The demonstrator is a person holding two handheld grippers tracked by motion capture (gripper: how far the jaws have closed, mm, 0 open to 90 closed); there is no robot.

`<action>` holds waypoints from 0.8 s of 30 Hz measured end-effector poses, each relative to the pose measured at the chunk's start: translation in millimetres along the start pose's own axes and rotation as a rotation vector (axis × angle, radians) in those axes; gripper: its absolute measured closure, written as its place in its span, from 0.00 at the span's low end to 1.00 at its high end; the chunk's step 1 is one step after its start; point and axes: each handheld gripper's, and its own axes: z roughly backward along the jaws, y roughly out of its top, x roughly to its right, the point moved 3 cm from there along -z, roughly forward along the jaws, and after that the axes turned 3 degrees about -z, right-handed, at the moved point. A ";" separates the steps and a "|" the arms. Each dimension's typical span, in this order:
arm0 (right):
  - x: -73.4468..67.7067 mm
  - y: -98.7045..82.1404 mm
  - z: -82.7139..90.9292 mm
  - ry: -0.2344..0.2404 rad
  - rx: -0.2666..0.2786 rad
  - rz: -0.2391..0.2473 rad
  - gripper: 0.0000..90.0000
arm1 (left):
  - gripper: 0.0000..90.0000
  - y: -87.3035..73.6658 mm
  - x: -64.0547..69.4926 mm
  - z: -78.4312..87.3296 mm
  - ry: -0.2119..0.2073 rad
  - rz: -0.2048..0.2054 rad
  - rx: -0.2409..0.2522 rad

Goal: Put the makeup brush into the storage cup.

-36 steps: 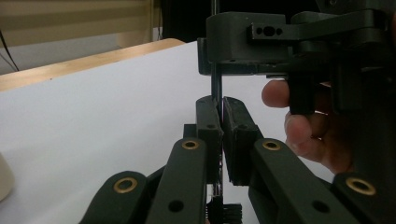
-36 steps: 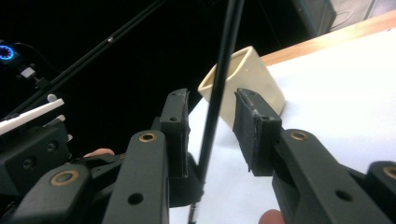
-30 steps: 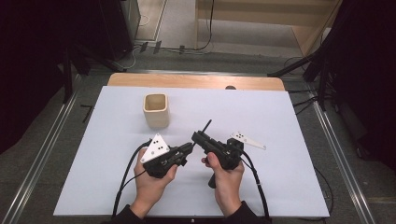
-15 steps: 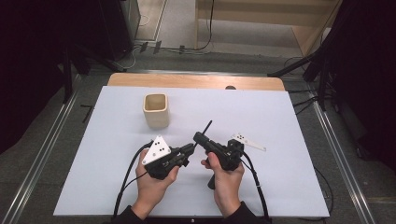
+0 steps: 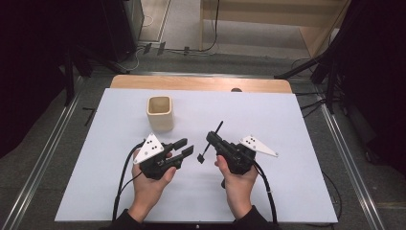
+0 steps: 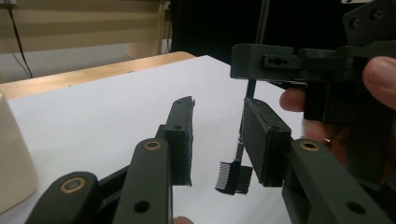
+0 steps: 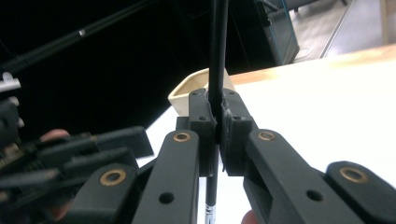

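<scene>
A thin black brush (image 5: 211,141) with a small comb-like head (image 5: 201,159) stands tilted above the white table, head down. My right gripper (image 5: 212,139) is shut on its handle (image 7: 217,46) near the middle. Just left of it my left gripper (image 5: 187,146) is open, pointing toward the brush. In the left gripper view the brush head (image 6: 233,176) hangs beyond the gap between my left gripper's (image 6: 217,135) open jaws, with the right gripper (image 6: 280,63) above it. The right gripper (image 7: 218,116) view shows the left gripper (image 7: 93,149) at the lower left.
A cream square cup (image 5: 159,112) stands upright on the white table (image 5: 287,120), behind the left gripper and apart from it; the cup (image 7: 196,86) also rises behind the right jaws. A wooden strip (image 5: 191,83) edges the far side. Cables trail back from both grippers.
The right gripper has shifted slightly to the right with the brush, widening the gap to the left gripper. The left gripper has barely moved.
</scene>
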 end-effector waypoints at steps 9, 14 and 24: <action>-9.0 -2.0 -1.6 -0.062 -0.030 0.225 0.97 | 0.71 9.2 -8.3 8.4 -0.014 0.014 -0.005; -13.2 -6.2 -5.3 -0.106 -0.063 0.350 0.97 | 0.71 12.5 -12.1 11.2 -0.030 0.023 -0.017; -18.1 -11.8 -10.4 -0.199 -0.115 0.620 0.97 | 0.73 17.5 -11.0 12.7 -0.064 0.011 -0.062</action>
